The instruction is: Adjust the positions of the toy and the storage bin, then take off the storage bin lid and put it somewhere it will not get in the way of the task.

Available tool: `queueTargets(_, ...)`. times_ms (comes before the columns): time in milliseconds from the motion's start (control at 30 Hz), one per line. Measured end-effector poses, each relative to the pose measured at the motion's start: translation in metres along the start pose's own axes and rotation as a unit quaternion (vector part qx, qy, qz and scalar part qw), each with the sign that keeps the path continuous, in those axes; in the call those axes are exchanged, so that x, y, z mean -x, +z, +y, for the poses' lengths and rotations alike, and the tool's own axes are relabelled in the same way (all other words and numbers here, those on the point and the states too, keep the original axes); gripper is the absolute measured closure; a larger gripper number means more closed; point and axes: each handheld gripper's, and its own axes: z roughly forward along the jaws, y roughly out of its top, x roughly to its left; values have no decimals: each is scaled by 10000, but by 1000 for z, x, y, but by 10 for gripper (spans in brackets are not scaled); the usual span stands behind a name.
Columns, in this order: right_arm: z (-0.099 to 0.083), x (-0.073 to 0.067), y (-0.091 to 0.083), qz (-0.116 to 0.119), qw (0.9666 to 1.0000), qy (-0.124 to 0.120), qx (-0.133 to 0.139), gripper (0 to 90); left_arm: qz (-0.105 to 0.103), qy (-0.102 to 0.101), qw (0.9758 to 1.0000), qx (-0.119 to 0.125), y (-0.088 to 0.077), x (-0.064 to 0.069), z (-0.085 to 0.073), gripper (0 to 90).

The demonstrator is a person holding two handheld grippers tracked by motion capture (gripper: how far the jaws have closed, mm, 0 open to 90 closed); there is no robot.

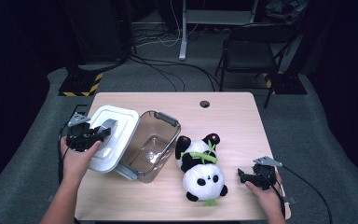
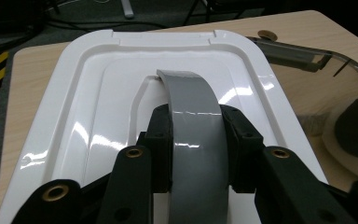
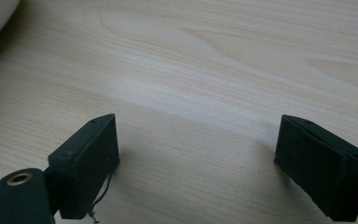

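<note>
A white box lid (image 1: 114, 135) with a grey arched handle (image 2: 196, 135) is at the table's left, beside a clear plastic box (image 1: 151, 147). My left gripper (image 1: 97, 134) is shut on that grey handle, its pads pressing both sides, as the left gripper view (image 2: 196, 149) shows close up. A plush panda (image 1: 201, 165) lies on its back right of the box. Near the table's front right corner my right gripper (image 1: 242, 176) rests low over bare wood, jaws wide apart and empty (image 3: 196, 163).
The wooden table (image 1: 233, 116) has a round cable hole (image 1: 204, 103) at the back. A folding chair (image 1: 256, 46), a desk leg and floor cables stand beyond the table. Bare wood lies behind the panda and box.
</note>
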Motion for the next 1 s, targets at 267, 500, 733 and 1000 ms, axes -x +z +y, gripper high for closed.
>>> queueTargets(267, 0, 0, 0, -6, 10000, 0, -7, 128, 143, -196, 9997, 9, -6, -20, -11, 670)
queueTargets(500, 0, 0, 0, -11, 10000, 7, 1, 128, 297, -260, 9992, 42, -11, -33, -19, 670)
queueTargets(733, 0, 0, 0, -11, 10000, 4, 0, 128, 347, -388, 9986, 75, -14, -47, -30, 670)
queueTargets(1000, 0, 0, 0, -14, 10000, 7, 1, 128, 441, -468, 9979, 76, -9, -58, -46, 670)
